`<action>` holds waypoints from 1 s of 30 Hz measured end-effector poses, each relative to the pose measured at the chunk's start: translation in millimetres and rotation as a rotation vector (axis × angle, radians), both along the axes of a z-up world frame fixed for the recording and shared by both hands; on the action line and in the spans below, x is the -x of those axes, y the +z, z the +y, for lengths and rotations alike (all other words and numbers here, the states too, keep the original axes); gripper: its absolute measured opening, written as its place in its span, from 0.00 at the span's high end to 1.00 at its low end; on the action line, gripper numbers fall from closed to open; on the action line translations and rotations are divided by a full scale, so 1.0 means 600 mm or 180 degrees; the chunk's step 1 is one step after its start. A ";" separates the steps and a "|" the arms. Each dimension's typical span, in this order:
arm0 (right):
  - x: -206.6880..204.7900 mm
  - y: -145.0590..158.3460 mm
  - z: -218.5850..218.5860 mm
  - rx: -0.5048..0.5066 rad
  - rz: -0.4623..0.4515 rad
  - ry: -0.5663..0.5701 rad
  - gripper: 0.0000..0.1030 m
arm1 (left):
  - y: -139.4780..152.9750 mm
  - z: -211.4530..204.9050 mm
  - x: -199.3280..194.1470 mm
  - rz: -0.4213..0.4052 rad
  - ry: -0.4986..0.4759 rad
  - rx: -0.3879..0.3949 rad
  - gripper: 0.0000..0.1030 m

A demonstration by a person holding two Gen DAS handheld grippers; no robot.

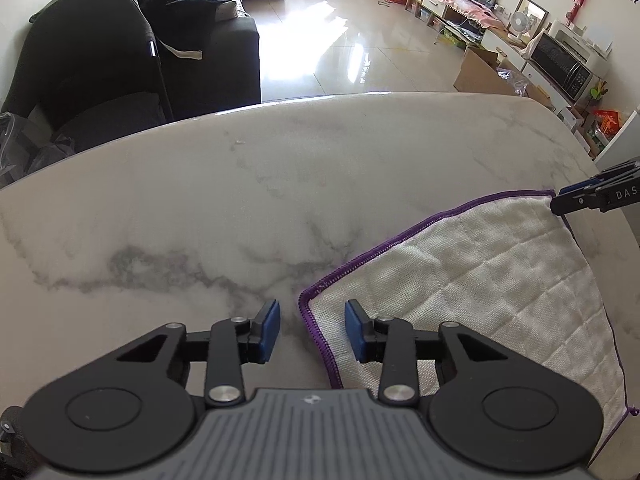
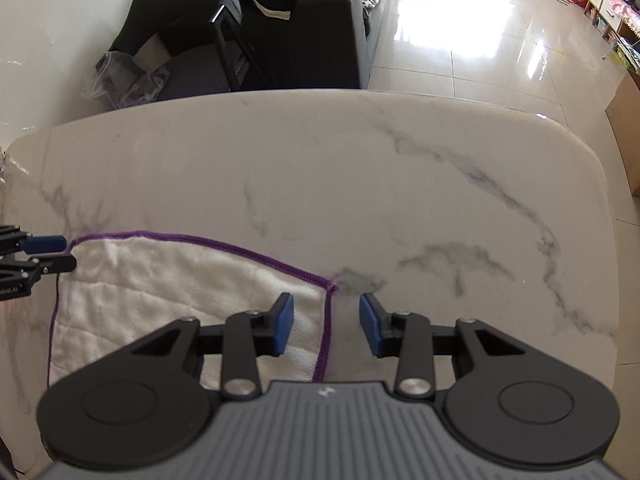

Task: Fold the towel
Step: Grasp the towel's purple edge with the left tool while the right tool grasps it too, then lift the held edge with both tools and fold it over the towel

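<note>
1. I see the towel (image 1: pixel 492 280) lying flat on the marble table (image 1: pixel 224 208), white and quilted with a purple stitched hem, on the near half of the top.
2. My left gripper (image 1: pixel 312 330) has its jaws spread wide, with nothing between the blue pads (image 1: pixel 269 330). The towel's left hem runs through the gap: one pad sits over bare marble just left of the hem, the other over the cloth near its corner.
3. I cannot tell whether the pads touch the cloth or hang just above it.
4. My right gripper (image 2: pixel 327 328) is likewise spread and empty. The towel (image 2: pixel 168 292) lies to its left in this view; the purple right hem passes between the pads, with the left pad (image 2: pixel 283 324) over the cloth and the right pad over bare table.
5. The towel's far right corner lies just ahead of that gap.
6. Each gripper shows at the edge of the other's view, at an opposite side of the towel.
7. A dark sofa (image 1: pixel 120 60) stands beyond the table (image 2: pixel 400 184), on a glossy tiled floor (image 1: pixel 340 40).
</note>
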State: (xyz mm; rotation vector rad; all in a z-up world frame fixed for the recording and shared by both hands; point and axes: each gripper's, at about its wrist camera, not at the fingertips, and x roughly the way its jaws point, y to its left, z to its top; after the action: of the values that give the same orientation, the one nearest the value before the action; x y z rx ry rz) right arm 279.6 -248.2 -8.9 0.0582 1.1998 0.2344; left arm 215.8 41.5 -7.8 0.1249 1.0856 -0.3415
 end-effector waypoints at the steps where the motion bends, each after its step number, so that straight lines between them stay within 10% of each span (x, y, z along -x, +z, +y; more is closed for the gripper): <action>1: -0.001 0.000 0.002 -0.0001 -0.0002 0.0002 0.66 | 0.001 0.000 -0.001 0.0002 0.0004 -0.0001 0.73; 12: 0.012 0.011 0.012 -0.0021 -0.0085 0.0027 0.93 | -0.002 -0.005 -0.006 0.0014 -0.0022 0.0082 0.93; 30: 0.085 0.063 0.007 -0.0061 -0.0360 0.0141 0.96 | 0.050 0.002 0.079 -0.0289 -0.0127 0.0184 0.94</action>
State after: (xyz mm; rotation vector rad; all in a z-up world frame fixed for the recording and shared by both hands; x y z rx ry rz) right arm 228.7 -244.0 28.6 0.0347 1.0872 0.2847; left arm 168.3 42.8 22.5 0.1098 0.9836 -0.3991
